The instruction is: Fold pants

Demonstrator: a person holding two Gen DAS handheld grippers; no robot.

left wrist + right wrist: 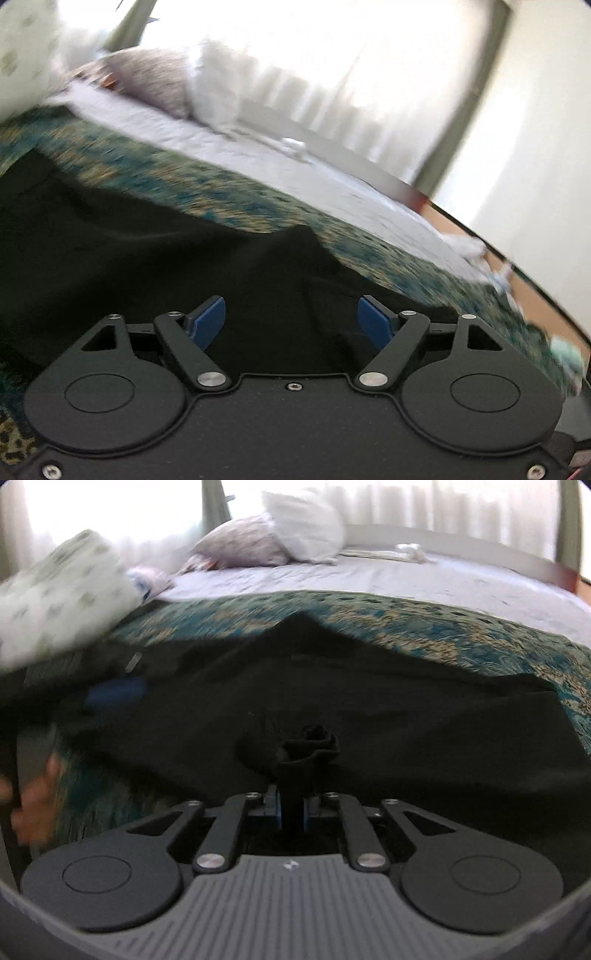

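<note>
Your right gripper is pinching a bunched fold of the black pants between its jaws; your left gripper is hanging spread above them on the bed.

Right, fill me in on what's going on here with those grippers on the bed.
A person is folding black pants spread over a teal patterned blanket on a bed. The right gripper is shut on a bunched bit of the fabric. The left gripper is open over the pants, gripping nothing. Both views are motion-blurred.
</note>
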